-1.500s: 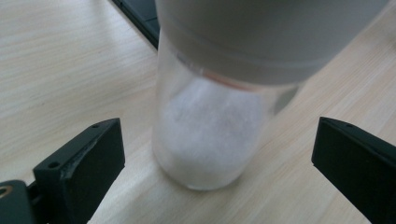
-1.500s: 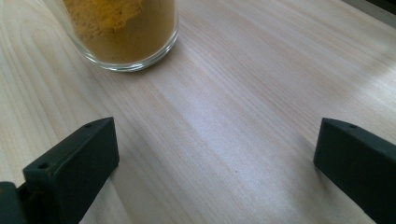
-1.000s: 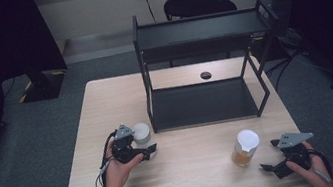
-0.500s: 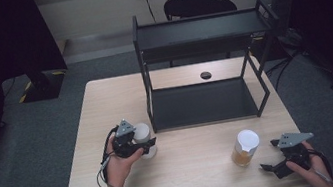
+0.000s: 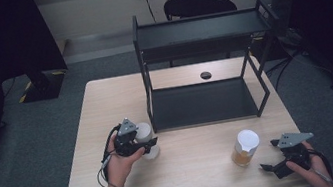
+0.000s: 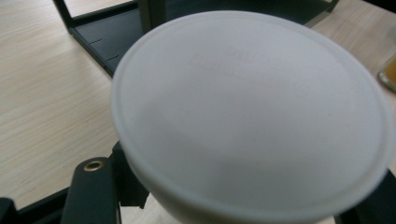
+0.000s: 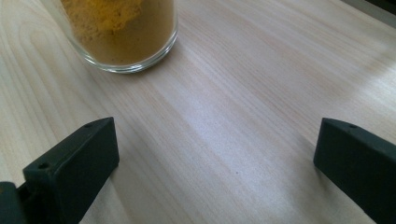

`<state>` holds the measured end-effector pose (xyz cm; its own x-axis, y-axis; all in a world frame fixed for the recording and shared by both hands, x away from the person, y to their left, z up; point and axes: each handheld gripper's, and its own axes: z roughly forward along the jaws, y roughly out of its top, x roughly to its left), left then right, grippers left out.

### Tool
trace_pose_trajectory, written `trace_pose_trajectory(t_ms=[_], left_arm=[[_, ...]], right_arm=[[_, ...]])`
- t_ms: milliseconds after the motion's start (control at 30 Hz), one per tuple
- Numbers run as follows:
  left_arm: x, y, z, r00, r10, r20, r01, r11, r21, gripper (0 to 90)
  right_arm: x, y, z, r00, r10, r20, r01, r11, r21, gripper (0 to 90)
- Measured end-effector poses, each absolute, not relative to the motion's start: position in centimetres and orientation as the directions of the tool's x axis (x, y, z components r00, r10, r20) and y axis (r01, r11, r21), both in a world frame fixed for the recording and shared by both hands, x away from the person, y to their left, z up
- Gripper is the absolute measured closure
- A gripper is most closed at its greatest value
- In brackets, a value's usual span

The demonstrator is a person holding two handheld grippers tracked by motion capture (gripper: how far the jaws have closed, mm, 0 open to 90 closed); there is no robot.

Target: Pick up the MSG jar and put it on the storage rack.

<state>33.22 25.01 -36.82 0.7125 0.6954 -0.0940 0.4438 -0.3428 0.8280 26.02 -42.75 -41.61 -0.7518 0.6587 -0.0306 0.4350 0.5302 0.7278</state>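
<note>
So the left gripper [image 5: 145, 146] has its jaws on either side of a white-lidded jar [image 5: 145, 139], pinching it near the left-front corner of the black shelf rack [image 5: 200, 63]. In the left gripper view the white lid [image 6: 250, 116] is right up against the camera, with the black jaws poking out beneath it on both sides. The person's left hand [image 5: 122, 162] is wrapped around the gripper body, and a cable trails down by the wrist. From the high view I can't tell whether the jar is sitting on the table [image 5: 105, 103] or lifted just off it.

The right gripper [image 5: 271, 164] is over at the front right corner of the table, held in the right hand [image 5: 308, 167], jaws spread wide with nothing between them. In the right gripper view it's just bare light wood [image 7: 224, 116] between the two black jaws. Just beyond and to the left of them stands a clear glass jar of yellowish-brown powder [image 7: 123, 32]. In the high view that same jar has a white lid [image 5: 247, 139] and sits just beside the right gripper, not touching it.

Further out, the rack stands on the back half of the table, a lower tray and an upper shelf. There's a small dark round hole [image 5: 205, 75] in the table behind it, and a black chair [image 5: 198, 3] past the far edge.
</note>
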Motion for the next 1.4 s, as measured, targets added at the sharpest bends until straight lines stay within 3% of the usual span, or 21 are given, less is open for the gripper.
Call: trace_pose_trajectory(t_ms=[1400], left_arm=[[37.9, 19.3, -32.0, 0.818, 0.565, -0.105, 0.397, -0.423, 0.814, 34.9]], right_arm=[[26.0, -42.7, -41.6, -0.752, 0.659, -0.031, 0.435, 0.531, 0.727, 0.0]])
